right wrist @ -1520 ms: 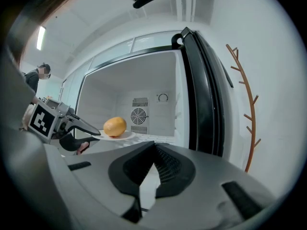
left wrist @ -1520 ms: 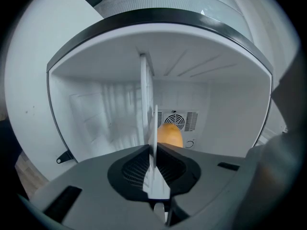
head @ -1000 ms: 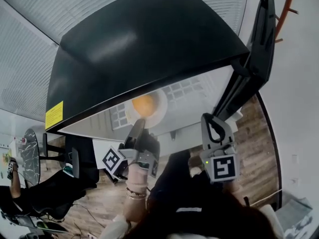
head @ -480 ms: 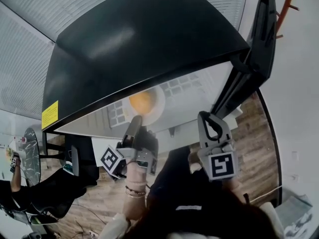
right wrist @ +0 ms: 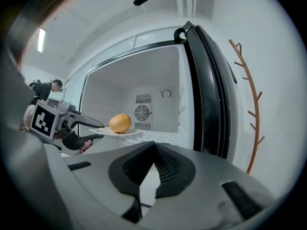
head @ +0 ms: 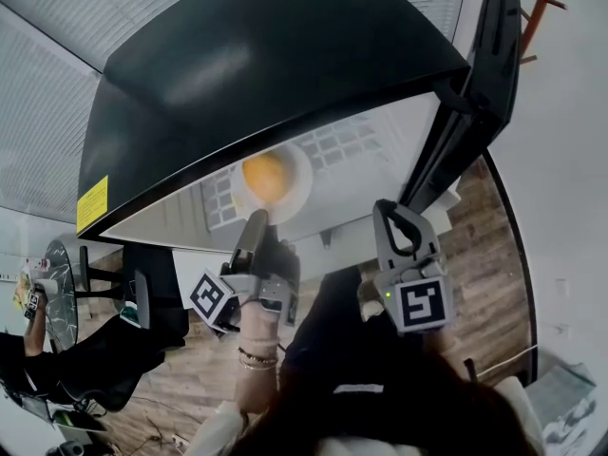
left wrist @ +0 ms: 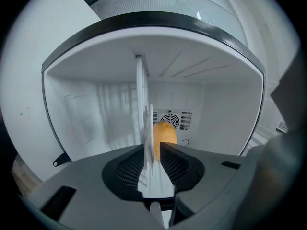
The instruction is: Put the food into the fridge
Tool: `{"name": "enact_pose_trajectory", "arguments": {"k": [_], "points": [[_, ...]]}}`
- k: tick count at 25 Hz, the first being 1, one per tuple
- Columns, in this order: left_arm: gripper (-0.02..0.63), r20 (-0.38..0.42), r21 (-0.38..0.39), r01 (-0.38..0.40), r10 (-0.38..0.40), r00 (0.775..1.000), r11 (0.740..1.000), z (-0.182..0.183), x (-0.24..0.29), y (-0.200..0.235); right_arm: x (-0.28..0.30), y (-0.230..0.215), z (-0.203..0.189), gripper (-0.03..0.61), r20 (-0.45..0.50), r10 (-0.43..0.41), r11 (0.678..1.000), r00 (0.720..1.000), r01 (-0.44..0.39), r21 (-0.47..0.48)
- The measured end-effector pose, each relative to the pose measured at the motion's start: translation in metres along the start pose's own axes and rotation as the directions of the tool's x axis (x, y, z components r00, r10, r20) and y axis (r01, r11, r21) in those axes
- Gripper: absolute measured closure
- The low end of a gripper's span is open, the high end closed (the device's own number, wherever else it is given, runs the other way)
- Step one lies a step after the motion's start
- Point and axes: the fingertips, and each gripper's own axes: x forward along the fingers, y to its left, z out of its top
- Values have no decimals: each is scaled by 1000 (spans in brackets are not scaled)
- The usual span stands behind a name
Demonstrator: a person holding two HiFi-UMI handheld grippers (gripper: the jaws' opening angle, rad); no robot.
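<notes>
An orange (head: 266, 176) lies on a white plate (head: 300, 172) that rests on the wire shelf inside the open fridge (head: 266, 55). My left gripper (head: 256, 224) reaches level into the fridge at the plate's near rim. Its jaws have just been opening, with the rim still between them. In the left gripper view the plate (left wrist: 146, 128) shows edge-on between the parted jaws of the left gripper (left wrist: 152, 147), the orange (left wrist: 165, 133) behind. The right gripper view shows the orange (right wrist: 120, 123), the plate (right wrist: 129, 132) and the left gripper (right wrist: 93, 131). My right gripper (head: 387, 212) (right wrist: 154, 147) hangs shut and empty before the shelf.
The fridge door (head: 475, 93) (right wrist: 206, 90) stands open at the right. A round fan vent (right wrist: 142, 112) sits in the back wall. An orange branch-shaped rack (right wrist: 249, 104) is on the wall beyond the door. A person (right wrist: 48, 87) stands far left.
Plate and orange stay on the shelf and both grippers keep their places. The head view has shifted slightly. The parting of the left jaws is too small to make out there.
</notes>
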Motion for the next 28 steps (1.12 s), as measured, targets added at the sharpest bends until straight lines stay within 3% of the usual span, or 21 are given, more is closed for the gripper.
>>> {"name": "enact_pose_trajectory", "arguments": {"k": [5,11,28], "points": [[509,-9,42,10,-9,1000,999,-2,-3,-5,-4,-5,0,578,5,-12,1000,1000,12,-2],[509,-11,40,13,-13,1000,999,-10,-14,-6,-12,-3,2,578,6,-9,1000,1000,9,-10],[528,41,107,27,-32,999,994,-19,-59,-9,-32,27,10,578,28,80,996,996,-78,-51]]}}
